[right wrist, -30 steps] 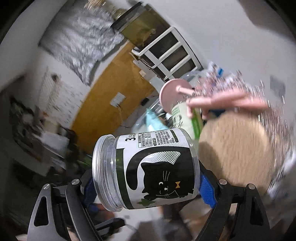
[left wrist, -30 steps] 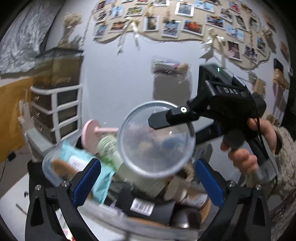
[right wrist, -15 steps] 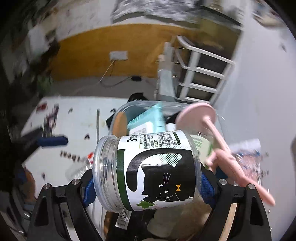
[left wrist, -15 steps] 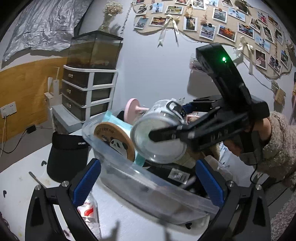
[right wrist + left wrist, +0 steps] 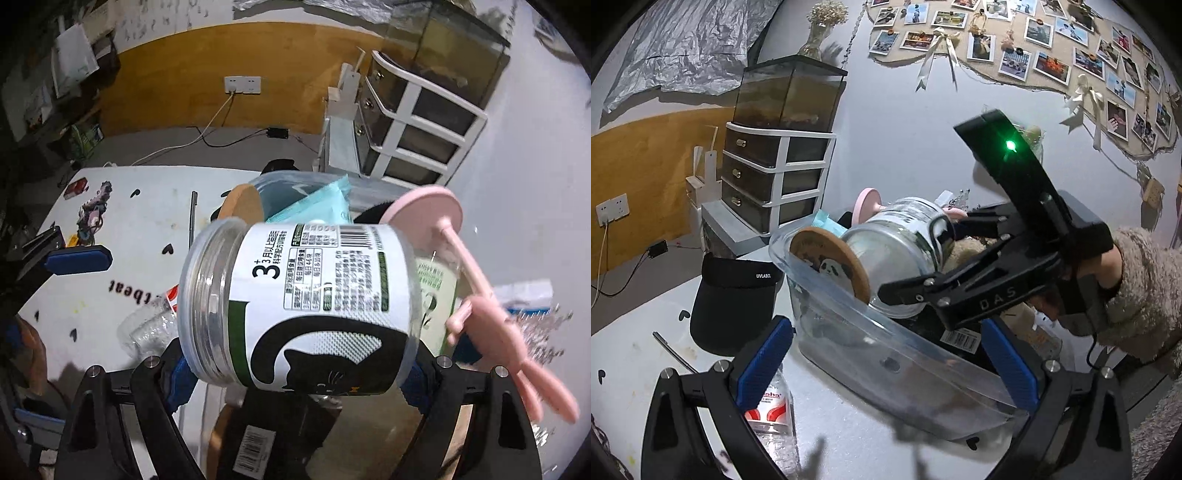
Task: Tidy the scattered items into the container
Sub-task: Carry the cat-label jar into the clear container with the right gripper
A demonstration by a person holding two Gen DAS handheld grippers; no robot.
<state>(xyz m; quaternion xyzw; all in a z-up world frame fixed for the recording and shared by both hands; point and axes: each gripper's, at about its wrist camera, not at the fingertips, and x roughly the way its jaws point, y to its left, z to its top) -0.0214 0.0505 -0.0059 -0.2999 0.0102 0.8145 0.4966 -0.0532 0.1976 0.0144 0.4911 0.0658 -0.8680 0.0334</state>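
- Clear plastic storage tub [image 5: 871, 325] sits on the white table [image 5: 635, 347], crammed with items, a round cork coaster [image 5: 831, 264] at its left end.
- Right gripper [image 5: 295, 373] clamps a clear plastic jar with a black-cat label [image 5: 306, 310], lying sideways over the tub's contents.
- Left gripper [image 5: 882, 369], near side of the tub, stands spread wide and empty.
- Pink long-handled tool [image 5: 476, 302] pokes out right of the jar.

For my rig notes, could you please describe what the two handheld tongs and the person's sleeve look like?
Both tongs have black angular frames with silver screw heads and blue pads. The right tongs carry white "DAS" lettering, a black block on top with a green light, and a thin black cable at the handle. The sleeve is fluffy and beige.
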